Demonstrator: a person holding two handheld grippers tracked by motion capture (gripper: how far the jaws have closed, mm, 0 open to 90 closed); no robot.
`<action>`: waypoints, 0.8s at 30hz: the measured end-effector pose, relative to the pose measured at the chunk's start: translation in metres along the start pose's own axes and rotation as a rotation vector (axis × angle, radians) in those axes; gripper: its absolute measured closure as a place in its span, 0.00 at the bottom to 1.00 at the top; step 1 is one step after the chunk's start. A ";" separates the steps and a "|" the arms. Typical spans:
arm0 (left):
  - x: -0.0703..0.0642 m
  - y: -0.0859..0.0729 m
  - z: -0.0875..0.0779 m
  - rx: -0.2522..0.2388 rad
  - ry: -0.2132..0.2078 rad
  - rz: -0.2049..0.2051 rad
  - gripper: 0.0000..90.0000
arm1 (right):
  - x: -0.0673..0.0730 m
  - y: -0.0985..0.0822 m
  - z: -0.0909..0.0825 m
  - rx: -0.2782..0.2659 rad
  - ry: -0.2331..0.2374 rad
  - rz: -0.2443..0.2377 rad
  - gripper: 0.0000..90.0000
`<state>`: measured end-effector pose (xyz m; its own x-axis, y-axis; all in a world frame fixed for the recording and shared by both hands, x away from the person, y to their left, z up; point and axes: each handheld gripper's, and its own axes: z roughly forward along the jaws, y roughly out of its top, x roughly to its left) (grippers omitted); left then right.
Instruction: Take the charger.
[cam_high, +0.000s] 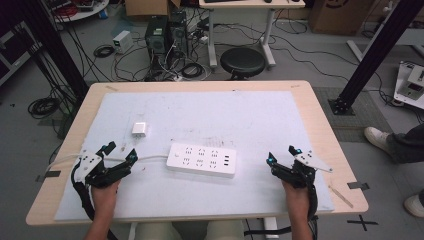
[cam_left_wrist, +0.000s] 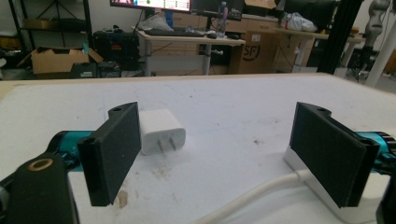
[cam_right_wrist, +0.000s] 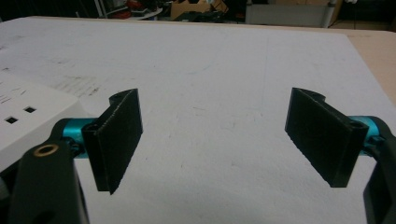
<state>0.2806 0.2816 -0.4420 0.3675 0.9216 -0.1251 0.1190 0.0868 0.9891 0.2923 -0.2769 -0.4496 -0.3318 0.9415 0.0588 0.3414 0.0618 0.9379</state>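
A white power strip (cam_high: 201, 160) lies flat in the middle of the white mat, its white cable (cam_high: 150, 158) running off to the left. A small white plug adapter (cam_high: 139, 129) lies on the mat behind and left of it, prongs facing me in the left gripper view (cam_left_wrist: 161, 131). My left gripper (cam_high: 120, 151) rests at the front left, open and empty, with the cable (cam_left_wrist: 261, 192) passing between its jaws and the strip's end (cam_left_wrist: 373, 193) behind the right jaw. My right gripper (cam_high: 281, 155) rests at the front right, open and empty (cam_right_wrist: 215, 140), with the strip's corner (cam_right_wrist: 32, 116) to its left.
The white mat (cam_high: 210, 115) covers most of the wooden table (cam_high: 320, 115). Beyond the far edge stand a black stool (cam_high: 242, 62), computer towers and tangled cables on the floor. A person's shoes (cam_high: 380, 139) are at the right of the table.
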 end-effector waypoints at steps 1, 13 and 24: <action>-0.002 0.008 0.001 0.000 -0.006 -0.024 0.18 | 0.000 0.000 0.000 0.000 0.001 0.000 0.22; -0.017 0.067 0.036 0.091 0.032 0.016 0.18 | -0.001 0.000 0.000 0.002 0.014 0.004 0.22; -0.022 0.101 0.064 0.165 0.108 0.042 0.18 | -0.001 0.000 0.000 0.001 0.023 -0.003 0.22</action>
<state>0.3440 0.2458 -0.3442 0.2755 0.9590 -0.0663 0.2583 -0.0074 0.9660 0.2922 -0.2776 -0.4496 -0.3524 0.9337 0.0640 0.3415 0.0646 0.9377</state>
